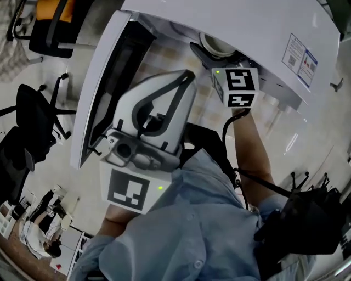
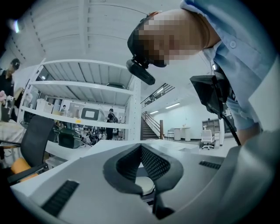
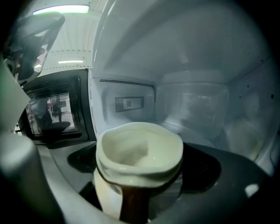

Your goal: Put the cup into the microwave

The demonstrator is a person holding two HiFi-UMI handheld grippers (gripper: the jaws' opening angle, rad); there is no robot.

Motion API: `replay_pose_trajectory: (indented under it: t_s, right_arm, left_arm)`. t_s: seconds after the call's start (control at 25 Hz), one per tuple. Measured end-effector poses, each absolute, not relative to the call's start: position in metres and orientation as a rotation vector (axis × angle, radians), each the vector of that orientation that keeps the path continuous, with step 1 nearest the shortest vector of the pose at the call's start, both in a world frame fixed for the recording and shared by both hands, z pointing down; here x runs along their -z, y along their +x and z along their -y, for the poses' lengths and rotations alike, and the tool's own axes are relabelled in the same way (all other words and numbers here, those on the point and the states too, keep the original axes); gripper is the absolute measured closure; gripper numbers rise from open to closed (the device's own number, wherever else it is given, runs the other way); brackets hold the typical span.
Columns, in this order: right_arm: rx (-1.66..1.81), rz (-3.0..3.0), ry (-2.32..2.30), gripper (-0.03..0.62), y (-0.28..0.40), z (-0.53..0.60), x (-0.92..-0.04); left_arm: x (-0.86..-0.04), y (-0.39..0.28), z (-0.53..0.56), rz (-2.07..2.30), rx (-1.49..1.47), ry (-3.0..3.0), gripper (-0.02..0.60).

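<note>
Right gripper (image 3: pixel 142 175): fingers narrowed on cup (image 3: pixel 140 148), one dark pad on each side of cup body. Cup cream, brown strip down near side, mouth open toward camera, inside microwave (image 1: pixel 230 16) cavity. Whether cup base touches cavity floor: cannot tell. In head view, cup sits at upper centre, just inside opening. Microwave door (image 1: pixel 109 82) swung open, at left of frame. Left gripper (image 2: pixel 140 151): fingertips together, nothing between them, held outside microwave in front of opening, centre of head view.

L gripper (image 2: pixel 140 148) jaws together, white shelf rack (image 2: pixel 83 89) bkgd, stairs (image 2: pixel 151 126)
</note>
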State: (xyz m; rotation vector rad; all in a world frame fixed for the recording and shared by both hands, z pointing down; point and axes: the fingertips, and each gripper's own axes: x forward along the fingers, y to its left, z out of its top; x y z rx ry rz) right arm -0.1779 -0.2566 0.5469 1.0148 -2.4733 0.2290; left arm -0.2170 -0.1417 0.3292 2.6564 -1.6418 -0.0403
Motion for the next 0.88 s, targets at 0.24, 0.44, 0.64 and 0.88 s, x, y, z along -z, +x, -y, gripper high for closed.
replay_pose_trajectory:
  t_s: [0.24,0.44,0.64,0.88]
  right_arm:
    - [-0.257,2.494,0.986,0.059,-0.18,0.251,-0.552]
    - [-0.269,2.494,0.979,0.059,-0.18,0.244,-0.547]
    - [-0.321,2.501,1.002,0.059,-0.17,0.223,-0.534]
    - [-0.478,2.479,1.071,0.06,-0.148,0.176,-0.529]
  left_arm:
    - [-0.332,-0.221,0.146,1.704,-0.009,2.639,0.577]
    - [-0.334,-0.223,0.151,1.71,-0.033,2.616,0.575]
    - [-0.327,-0.218,0.158,1.698,-0.019,2.653,0.577]
    - [-0.321,-0.207,0.149,1.663,-0.023,2.67,0.577]
